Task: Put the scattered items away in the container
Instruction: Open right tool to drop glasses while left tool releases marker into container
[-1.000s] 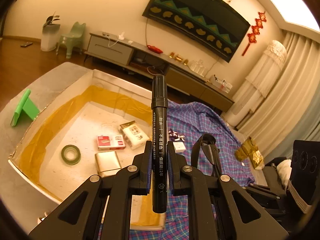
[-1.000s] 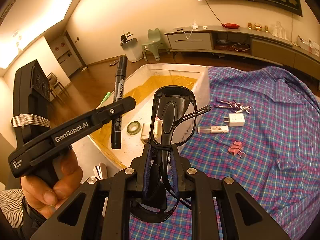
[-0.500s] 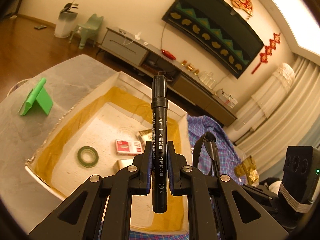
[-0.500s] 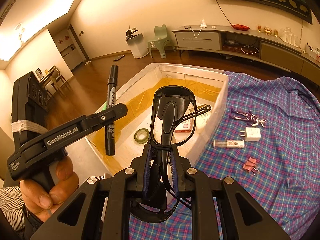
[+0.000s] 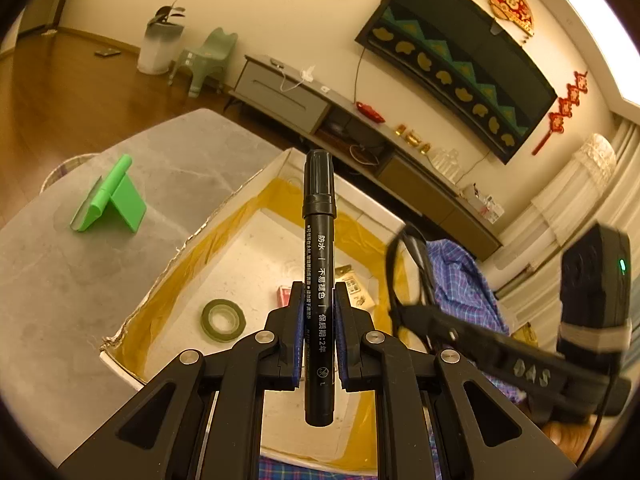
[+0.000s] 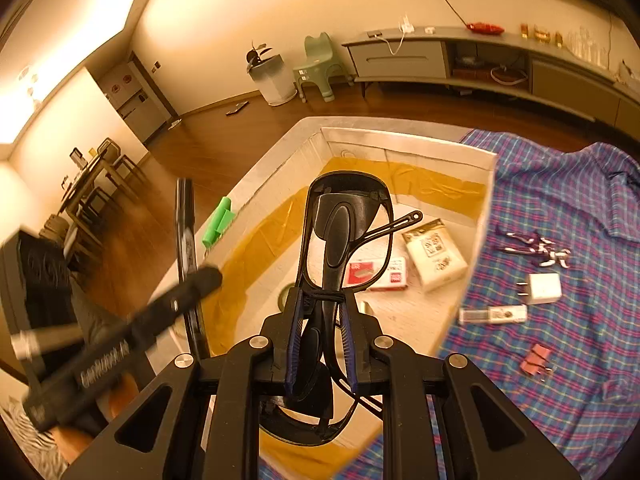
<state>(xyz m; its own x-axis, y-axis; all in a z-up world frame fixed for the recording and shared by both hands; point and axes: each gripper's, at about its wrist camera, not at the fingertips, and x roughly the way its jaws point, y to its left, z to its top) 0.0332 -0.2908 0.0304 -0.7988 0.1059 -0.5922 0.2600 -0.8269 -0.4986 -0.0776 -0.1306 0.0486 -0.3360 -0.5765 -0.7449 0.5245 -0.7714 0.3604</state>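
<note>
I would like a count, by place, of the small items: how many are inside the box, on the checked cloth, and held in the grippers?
Inside the box: 3 seen clearly (tape roll, red staple box, cream packet)
On the cloth: 4 (clips, charger, tube, pink clip)
Held: 2 (marker, sunglasses)
Total: 9

Colour rundown: both tools are black with blue pads, the left tool clamped on a black marker pen with white lettering, the right tool on black-framed sunglasses. The white foam box is lined with mustard-yellow film. Inside it: an olive-green tape roll, a red-and-white small carton and a cream packet with dark print. The table is grey marble-look, with a bright green plastic stand on it. The checked cloth is blue and purple with thin yellow lines. On the cloth: a white plug adapter and a pink binder clip.
</note>
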